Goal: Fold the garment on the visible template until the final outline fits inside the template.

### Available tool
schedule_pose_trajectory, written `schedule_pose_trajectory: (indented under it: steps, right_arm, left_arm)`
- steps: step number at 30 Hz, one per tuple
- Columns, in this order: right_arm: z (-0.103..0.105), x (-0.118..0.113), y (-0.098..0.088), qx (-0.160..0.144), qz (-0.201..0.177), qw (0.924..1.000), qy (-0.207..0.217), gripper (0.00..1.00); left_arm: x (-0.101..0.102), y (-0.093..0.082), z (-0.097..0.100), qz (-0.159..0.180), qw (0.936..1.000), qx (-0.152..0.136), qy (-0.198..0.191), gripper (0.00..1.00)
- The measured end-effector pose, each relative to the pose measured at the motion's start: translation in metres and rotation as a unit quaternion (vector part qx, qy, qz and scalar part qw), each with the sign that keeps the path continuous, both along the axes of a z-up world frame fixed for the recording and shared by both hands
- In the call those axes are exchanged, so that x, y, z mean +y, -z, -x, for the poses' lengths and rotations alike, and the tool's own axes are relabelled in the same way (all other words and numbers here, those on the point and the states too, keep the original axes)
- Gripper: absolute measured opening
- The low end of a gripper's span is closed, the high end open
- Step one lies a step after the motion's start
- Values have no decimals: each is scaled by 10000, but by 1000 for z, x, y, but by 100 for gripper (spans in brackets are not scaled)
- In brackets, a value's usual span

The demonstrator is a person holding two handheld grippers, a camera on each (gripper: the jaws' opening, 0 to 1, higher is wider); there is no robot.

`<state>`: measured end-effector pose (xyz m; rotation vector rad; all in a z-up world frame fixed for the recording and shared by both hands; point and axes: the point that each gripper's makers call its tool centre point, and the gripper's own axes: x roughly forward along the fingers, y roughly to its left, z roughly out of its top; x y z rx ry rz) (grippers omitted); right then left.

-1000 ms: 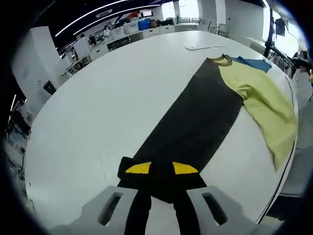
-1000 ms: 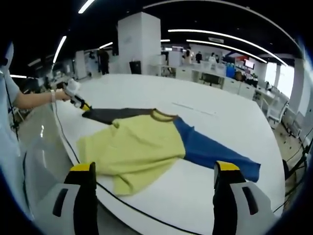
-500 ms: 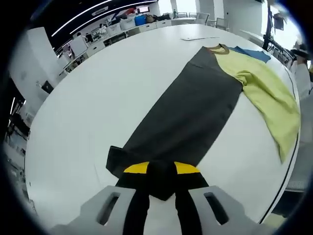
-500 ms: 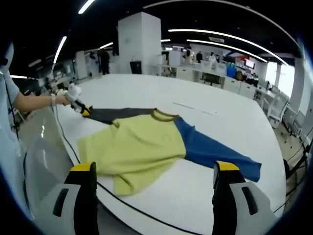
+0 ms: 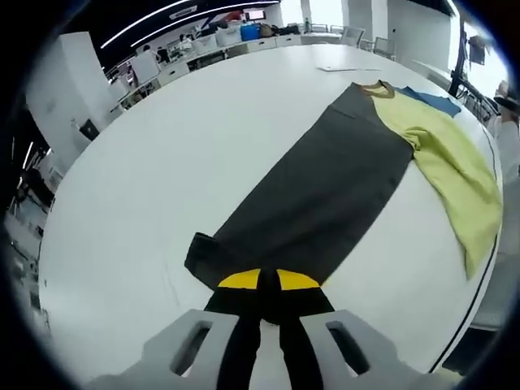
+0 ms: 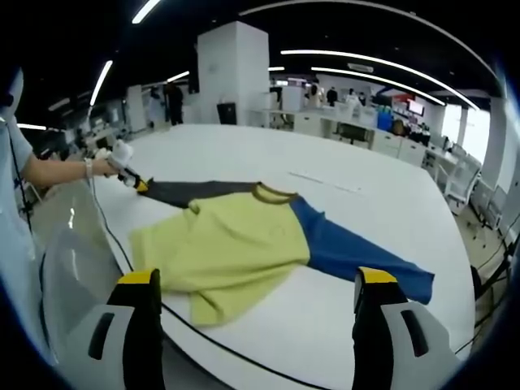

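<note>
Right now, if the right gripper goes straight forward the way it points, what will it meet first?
Probably the yellow body of the garment, lying on the white table ahead of the open right gripper; depth is unclear.

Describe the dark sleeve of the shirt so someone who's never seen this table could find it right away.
On the big white table lies a three-coloured shirt with a yellow body. The dark sleeve is the long charcoal panel running from the brown collar to the left gripper, which is shut on its cuff. The opposite sleeve is blue and lies free.
</note>
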<state>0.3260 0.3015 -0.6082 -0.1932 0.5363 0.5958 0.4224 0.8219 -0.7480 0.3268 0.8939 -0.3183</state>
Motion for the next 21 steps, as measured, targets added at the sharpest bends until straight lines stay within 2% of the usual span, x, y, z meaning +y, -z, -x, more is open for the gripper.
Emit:
schedule_pose_trajectory:
  steps: [7, 11, 13, 15, 18, 21]
  right_arm:
    - [-1, 0, 0, -15, -9, 10000, -25, 98]
    - [-3, 2, -2, -51, -33, 10000, -61, 98]
    - [-4, 2, -3, -63, -33, 9999, -75, 98]
    - [-4, 3, -3, -60, -31, 9999, -92, 98]
    - [-4, 3, -3, -63, -38, 9999, -119, 98]
    - [-4, 2, -3, -74, -41, 9999, -111, 98]
  left_arm:
    - [27, -4, 10, 221, 9973, -196, -670, 2]
    - [45, -2, 8, 515, 9924, -331, -1068, 2]
    - [45, -1, 10, 749, 9891, -353, -1219, 2]
    - [51, -2, 11, 633, 9888, -415, -1287, 2]
    - [55, -5, 12, 857, 9821, -539, -1587, 2]
    - [59, -4, 12, 770, 9825, -576, -1593, 2]
